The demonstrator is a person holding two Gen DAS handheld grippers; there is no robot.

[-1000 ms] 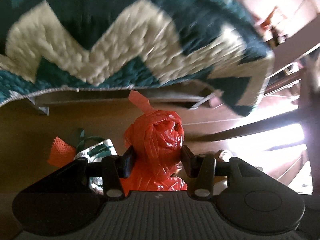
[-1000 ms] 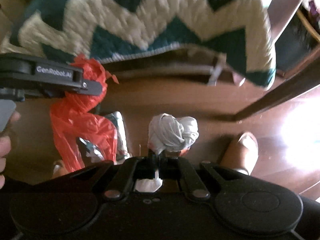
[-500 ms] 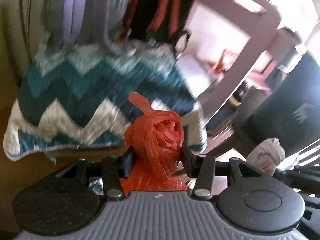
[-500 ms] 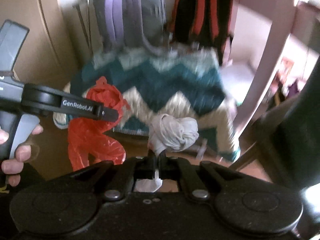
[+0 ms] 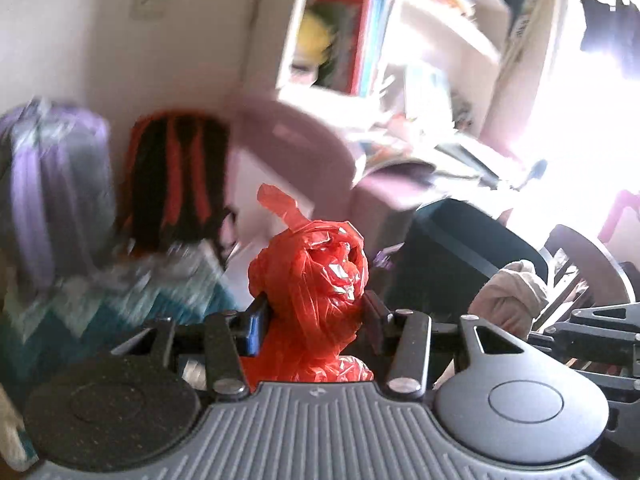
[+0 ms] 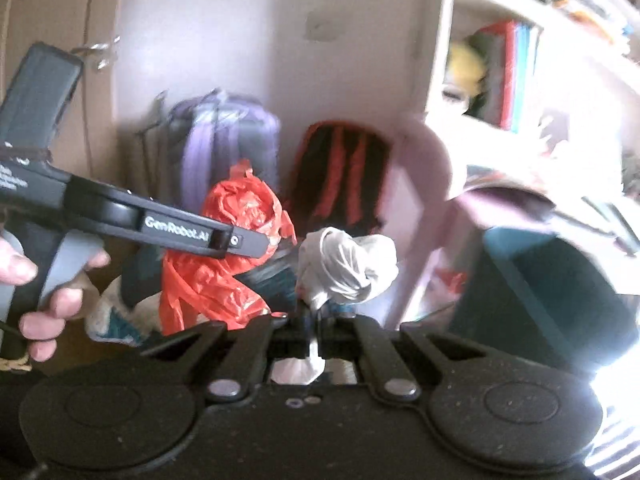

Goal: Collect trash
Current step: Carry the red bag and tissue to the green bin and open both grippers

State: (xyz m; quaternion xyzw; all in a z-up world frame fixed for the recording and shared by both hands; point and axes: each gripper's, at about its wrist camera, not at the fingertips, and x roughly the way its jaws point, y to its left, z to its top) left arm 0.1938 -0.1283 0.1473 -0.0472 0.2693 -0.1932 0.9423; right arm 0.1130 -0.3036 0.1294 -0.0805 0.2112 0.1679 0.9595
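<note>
A knotted red plastic trash bag (image 5: 310,284) is clamped between the pads of my left gripper (image 5: 312,316), its twisted neck sticking up above the jaws. The same red bag (image 6: 224,256) hangs from the left gripper's fingers (image 6: 240,242) at the left of the right wrist view, where a person's hand (image 6: 36,292) holds the handle. My right gripper (image 6: 310,338) is shut on the thin neck of a knotted white trash bag (image 6: 348,268). That white bag (image 5: 512,292) also shows at the right of the left wrist view. Both bags hang in the air.
A dark bin-like container (image 6: 560,292) stands at the right, also seen as a dark bin (image 5: 452,256) behind the red bag. A purple backpack (image 6: 224,148) and a black-and-red backpack (image 6: 340,172) lean on the wall. A pink chair back (image 5: 296,128) and a cluttered bookshelf (image 5: 360,40) lie beyond.
Both grippers have risen from near the floor with their bags still held. The views swung up from the zigzag blanket and wooden floor to the backpacks, shelf and dark bin.
</note>
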